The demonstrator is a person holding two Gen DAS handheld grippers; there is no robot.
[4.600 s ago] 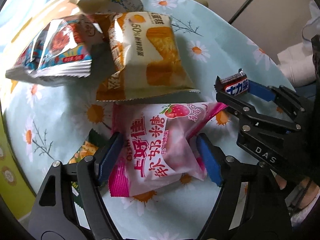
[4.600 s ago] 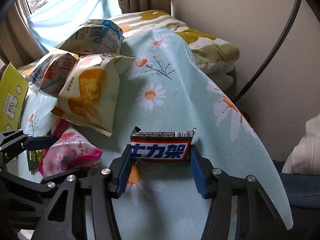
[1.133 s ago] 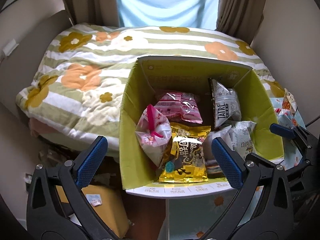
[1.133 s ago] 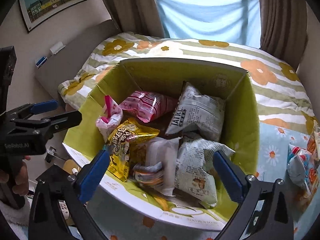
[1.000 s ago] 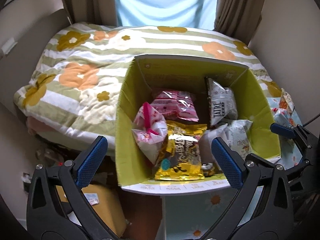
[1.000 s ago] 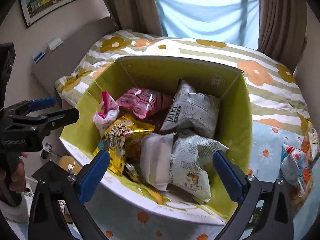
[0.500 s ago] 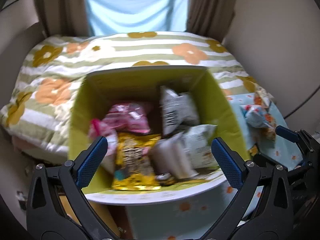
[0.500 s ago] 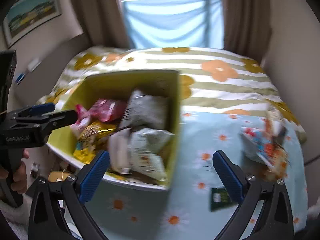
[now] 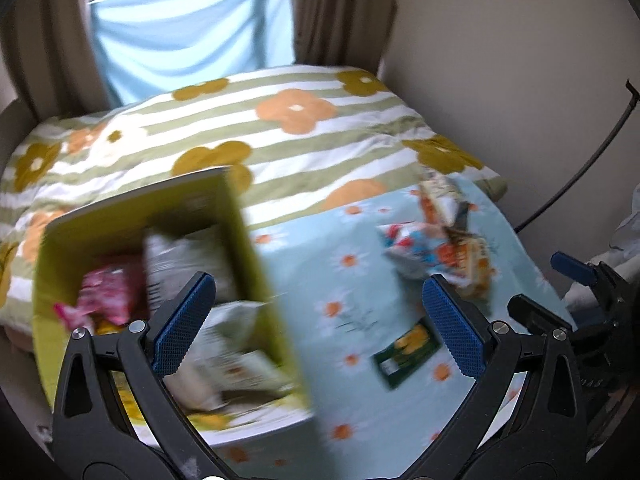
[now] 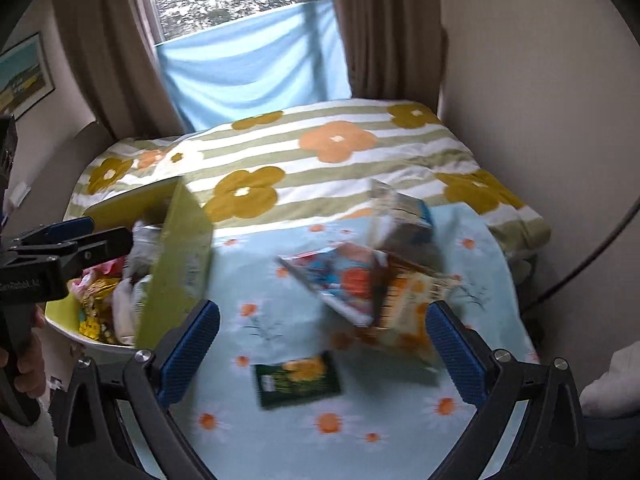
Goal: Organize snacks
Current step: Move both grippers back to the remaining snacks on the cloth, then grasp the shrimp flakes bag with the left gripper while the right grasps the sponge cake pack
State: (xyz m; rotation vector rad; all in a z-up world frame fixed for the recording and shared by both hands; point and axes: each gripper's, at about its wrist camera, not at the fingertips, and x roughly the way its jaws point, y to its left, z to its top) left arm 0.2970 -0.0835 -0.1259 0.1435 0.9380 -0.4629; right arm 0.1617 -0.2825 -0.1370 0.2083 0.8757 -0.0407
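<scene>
A yellow-green cardboard box holding several snack packets stands at the left end of the daisy-print tablecloth. A dark green flat packet lies alone on the cloth. Further right is a pile of packets, red-blue and orange-white. My left gripper hangs open and empty above the box's right wall. My right gripper is open and empty above the green packet. Both views are motion-blurred.
A bed with a striped floral quilt lies behind the table, below a curtained window. A wall and a black cable are on the right. A hand holds the left gripper's handle at the left.
Both views have swung right, from looking down into the box to the tablecloth. The green packet and the pile have come into view. Both grippers stay open and empty.
</scene>
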